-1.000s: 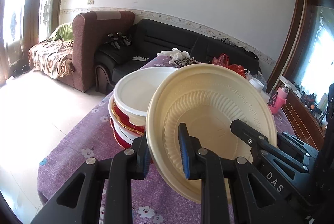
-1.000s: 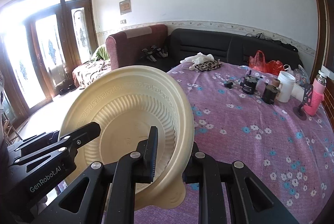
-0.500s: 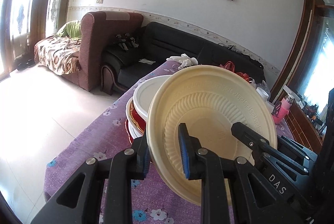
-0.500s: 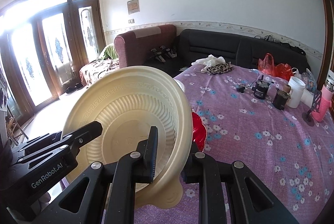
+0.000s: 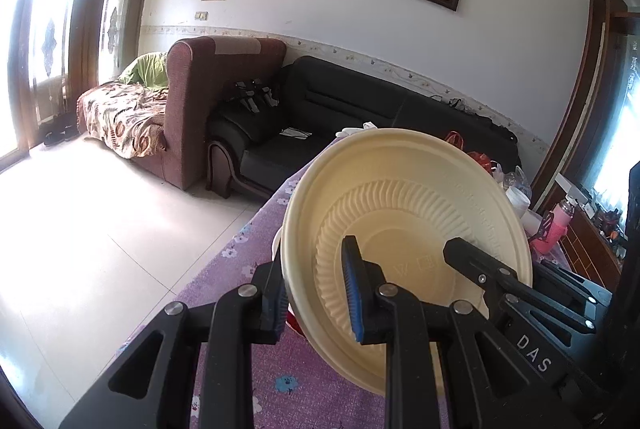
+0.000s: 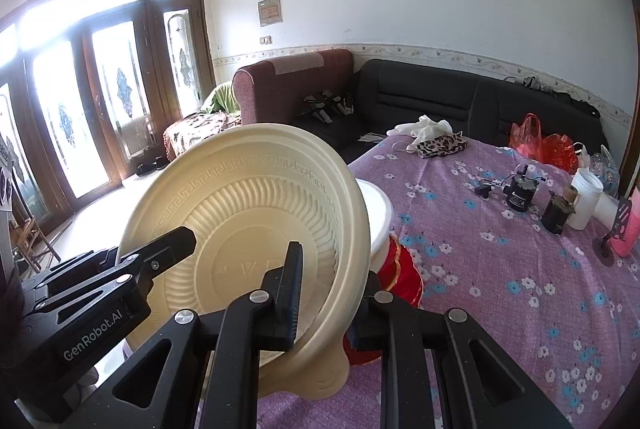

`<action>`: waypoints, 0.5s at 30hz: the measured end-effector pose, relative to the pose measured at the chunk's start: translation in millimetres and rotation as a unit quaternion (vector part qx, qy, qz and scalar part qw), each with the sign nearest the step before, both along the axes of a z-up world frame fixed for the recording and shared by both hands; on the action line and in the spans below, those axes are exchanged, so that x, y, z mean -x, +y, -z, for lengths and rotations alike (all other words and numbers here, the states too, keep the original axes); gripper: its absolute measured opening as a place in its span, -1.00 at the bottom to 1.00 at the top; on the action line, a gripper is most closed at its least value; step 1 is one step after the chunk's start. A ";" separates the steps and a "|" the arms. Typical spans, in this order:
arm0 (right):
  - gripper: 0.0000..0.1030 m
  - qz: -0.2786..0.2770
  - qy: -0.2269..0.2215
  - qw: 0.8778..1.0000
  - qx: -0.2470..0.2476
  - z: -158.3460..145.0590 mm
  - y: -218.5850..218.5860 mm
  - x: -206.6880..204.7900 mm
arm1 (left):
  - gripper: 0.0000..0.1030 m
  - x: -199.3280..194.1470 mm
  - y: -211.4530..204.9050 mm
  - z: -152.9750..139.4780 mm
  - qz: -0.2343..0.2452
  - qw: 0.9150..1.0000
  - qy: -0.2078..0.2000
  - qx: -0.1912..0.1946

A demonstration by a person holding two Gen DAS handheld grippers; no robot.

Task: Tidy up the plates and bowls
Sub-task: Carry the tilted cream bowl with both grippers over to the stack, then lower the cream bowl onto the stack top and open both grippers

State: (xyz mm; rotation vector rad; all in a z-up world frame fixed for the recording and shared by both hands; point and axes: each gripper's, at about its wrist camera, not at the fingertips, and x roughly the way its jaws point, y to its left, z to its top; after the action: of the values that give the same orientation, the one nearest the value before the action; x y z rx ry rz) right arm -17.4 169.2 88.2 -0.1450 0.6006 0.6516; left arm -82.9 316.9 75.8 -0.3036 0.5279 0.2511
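1. Cream plastic plate [image 5: 404, 229], tilted on edge, is held above the purple flowered surface [image 6: 500, 269].
2. Left gripper [image 5: 316, 297] pinches the plate's rim on one side.
3. Right gripper [image 6: 328, 297] clamps the opposite rim.
4. Just behind the plate sits a stack of bowls [image 6: 394, 261], white on top, red below.

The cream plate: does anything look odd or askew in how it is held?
Yes. The cream plate stands almost on edge, not flat. The left gripper and the right gripper both pinch its rim. It hides most of the dish stack behind it.
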 end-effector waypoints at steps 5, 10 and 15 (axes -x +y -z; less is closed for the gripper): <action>-0.61 0.006 0.009 1.000 -0.007 -5.8 4.7 -17.8 | -0.58 -20.1 3.7 -8.7 0.006 1.000 0.002 -0.015; -0.61 0.015 0.015 1.000 -0.006 -12.1 9.5 -39.5 | -0.58 -44.8 6.4 -14.0 0.012 0.999 0.011 -0.034; -0.61 0.025 0.028 0.999 0.000 -14.4 15.3 -67.3 | -0.58 -73.6 8.3 -14.9 0.019 0.999 0.026 -0.044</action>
State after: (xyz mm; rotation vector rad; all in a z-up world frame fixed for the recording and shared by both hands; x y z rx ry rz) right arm 50.0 184.5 102.6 -0.1110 0.6569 0.6081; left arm -9.2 325.2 90.7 -0.2012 0.5709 0.2452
